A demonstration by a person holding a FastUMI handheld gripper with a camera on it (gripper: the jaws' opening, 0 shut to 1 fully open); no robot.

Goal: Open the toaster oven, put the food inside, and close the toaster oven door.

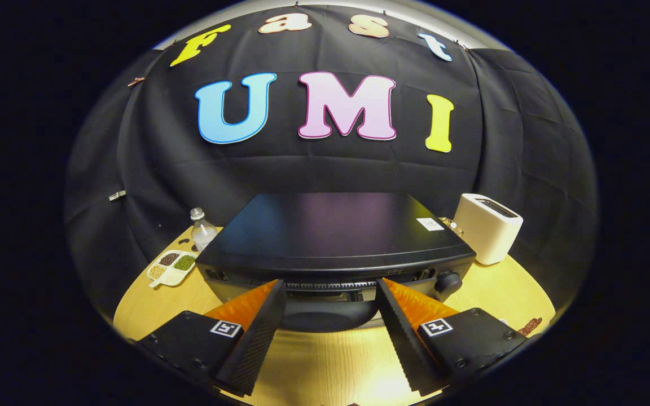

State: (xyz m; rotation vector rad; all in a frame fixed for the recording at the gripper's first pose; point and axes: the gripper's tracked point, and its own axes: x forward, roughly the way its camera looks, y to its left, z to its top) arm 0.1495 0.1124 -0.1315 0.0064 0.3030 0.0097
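Note:
A black toaster oven [330, 231] stands on the wooden table, seen from above and in front. Its dark curved door handle [325, 321] lies low between my fingers, and a round knob [448, 281] sits on the front to the right. My gripper [330, 285] is open, its fingertips up against the oven's upper front edge on either side of the handle, with nothing pressed between them. A small reddish-brown piece [530, 325], possibly the food, lies on the table beside the right finger.
A white pop-up toaster [488, 227] stands right of the oven. On the left are a clear bottle [202, 228] and a divided dish of beans [171, 266]. Bare wooden table [325, 361] lies under the fingers.

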